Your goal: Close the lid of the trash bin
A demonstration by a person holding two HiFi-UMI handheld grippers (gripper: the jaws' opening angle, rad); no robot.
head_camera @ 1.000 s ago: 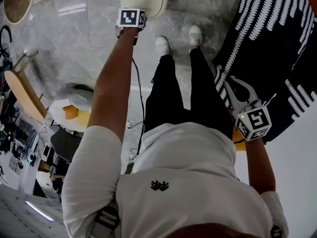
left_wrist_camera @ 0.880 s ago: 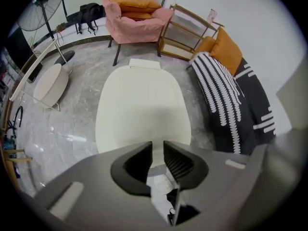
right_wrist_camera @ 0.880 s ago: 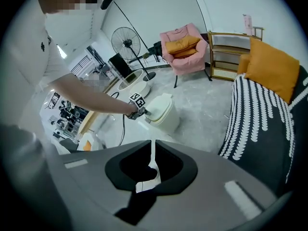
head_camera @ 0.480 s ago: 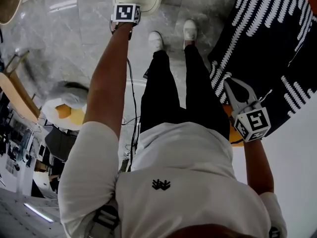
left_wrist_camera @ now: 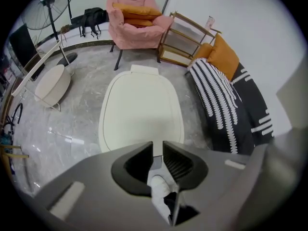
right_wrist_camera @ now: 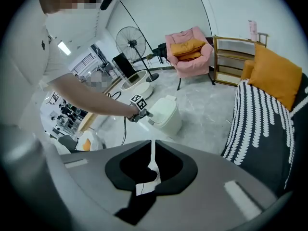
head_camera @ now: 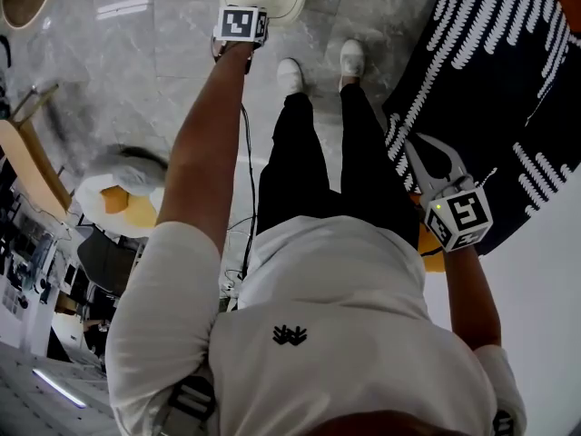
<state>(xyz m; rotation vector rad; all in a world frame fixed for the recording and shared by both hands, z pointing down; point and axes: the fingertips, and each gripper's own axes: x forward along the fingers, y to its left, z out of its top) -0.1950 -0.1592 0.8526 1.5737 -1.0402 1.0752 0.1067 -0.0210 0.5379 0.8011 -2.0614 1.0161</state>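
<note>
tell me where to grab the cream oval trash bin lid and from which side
Take the cream oval lid by its front rim, the edge nearest the left gripper, coming from the person's side. The hinge block sits at the far end, and the flat, smooth top shows no handle, so the near rim is probably the only bite.

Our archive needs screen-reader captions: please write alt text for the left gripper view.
A cream trash bin, lid down, stands on grey floor ahead of the left gripper, jaws shut and empty. Pink armchair behind it, striped blanket at right.
</note>
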